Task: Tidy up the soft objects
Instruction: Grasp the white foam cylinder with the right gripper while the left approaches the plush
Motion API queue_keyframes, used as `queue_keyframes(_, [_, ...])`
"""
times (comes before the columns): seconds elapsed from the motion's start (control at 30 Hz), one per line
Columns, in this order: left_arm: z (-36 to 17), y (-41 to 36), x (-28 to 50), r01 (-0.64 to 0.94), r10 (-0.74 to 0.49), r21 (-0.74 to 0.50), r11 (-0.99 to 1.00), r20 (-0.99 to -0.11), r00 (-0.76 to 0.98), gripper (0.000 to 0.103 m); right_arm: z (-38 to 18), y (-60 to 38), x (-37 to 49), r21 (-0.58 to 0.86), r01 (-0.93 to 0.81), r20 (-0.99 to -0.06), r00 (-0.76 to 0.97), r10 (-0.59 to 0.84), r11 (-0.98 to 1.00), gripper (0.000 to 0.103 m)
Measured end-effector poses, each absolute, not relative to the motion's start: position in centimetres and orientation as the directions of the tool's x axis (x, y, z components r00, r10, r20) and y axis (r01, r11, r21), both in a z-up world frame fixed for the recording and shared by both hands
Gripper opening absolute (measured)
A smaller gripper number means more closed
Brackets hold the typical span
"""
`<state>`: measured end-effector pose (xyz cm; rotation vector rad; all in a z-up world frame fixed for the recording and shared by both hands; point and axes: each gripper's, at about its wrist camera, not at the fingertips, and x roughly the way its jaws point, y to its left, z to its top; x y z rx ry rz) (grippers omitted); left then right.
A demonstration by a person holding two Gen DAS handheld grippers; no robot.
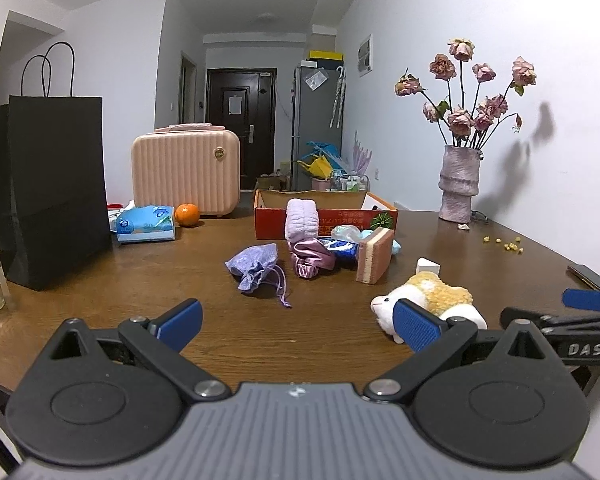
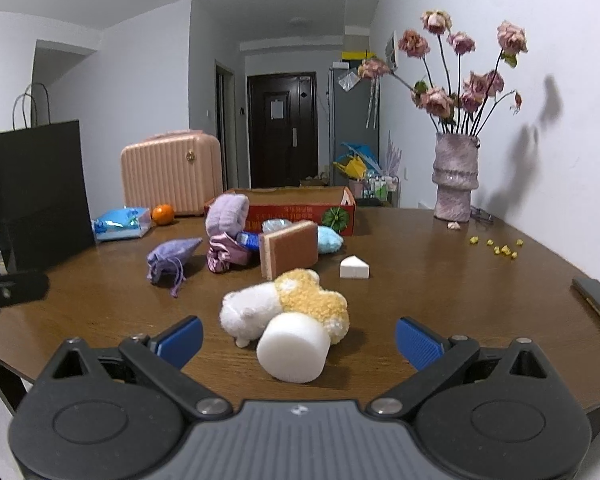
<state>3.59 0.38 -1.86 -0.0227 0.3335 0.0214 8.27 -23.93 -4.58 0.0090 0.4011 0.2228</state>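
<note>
A white and yellow plush toy (image 2: 288, 304) lies on the brown table (image 2: 420, 292), with a white foam cylinder (image 2: 294, 346) against it, right in front of my open, empty right gripper (image 2: 298, 340). The plush also shows in the left wrist view (image 1: 432, 300). My left gripper (image 1: 296, 326) is open and empty above bare table. Further back lie a purple drawstring pouch (image 1: 256, 266), a pink satin item (image 1: 310, 260), a lilac fuzzy roll (image 1: 300, 216), a pink-and-cream sponge (image 1: 374, 254), a light blue fluffy piece (image 2: 330, 238) and a white wedge sponge (image 2: 354, 268). An open red cardboard box (image 1: 328, 216) stands behind them.
A black paper bag (image 1: 52, 188) stands at the left, with a tissue pack (image 1: 146, 224), an orange (image 1: 187, 214) and a pink case (image 1: 186, 170) beyond. A vase of dried roses (image 1: 458, 184) stands at the back right. A phone (image 2: 598, 300) lies at the right edge.
</note>
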Motion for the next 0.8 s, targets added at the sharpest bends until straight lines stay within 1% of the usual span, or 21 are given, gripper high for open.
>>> queue_keyframes(0.37, [-3.1, 0.6, 5.6, -0.037, 0.031, -0.013, 0.999, -0.341, 0.940, 0.103, -8.0, -23.7, 12.7, 0.064, -0.209, -0.409, 0.886, 0.216, 0.976, 0.102])
queue_keyframes(0.53, [-3.9, 0.9, 6.6, -0.051, 0.040, -0.020, 0.999, -0.367, 0.929, 0.103, -9.1, -23.2, 14.3, 0.067, -0.211, -0.408, 0.886, 0.220, 0.975, 0.101])
queue_keyframes(0.63, [-4.2, 1.0, 6.9, -0.054, 0.041, -0.025, 0.998, -0.372, 0.927, 0.103, -9.7, -22.7, 15.3, 0.063, -0.212, -0.415, 0.883, 0.219, 0.975, 0.096])
queue_keyframes(0.8, [-4.5, 1.2, 7.0, -0.058, 0.043, -0.027, 0.998, -0.377, 0.925, 0.103, -10.5, -21.8, 16.6, 0.051, -0.208, -0.432, 0.877, 0.209, 0.977, 0.092])
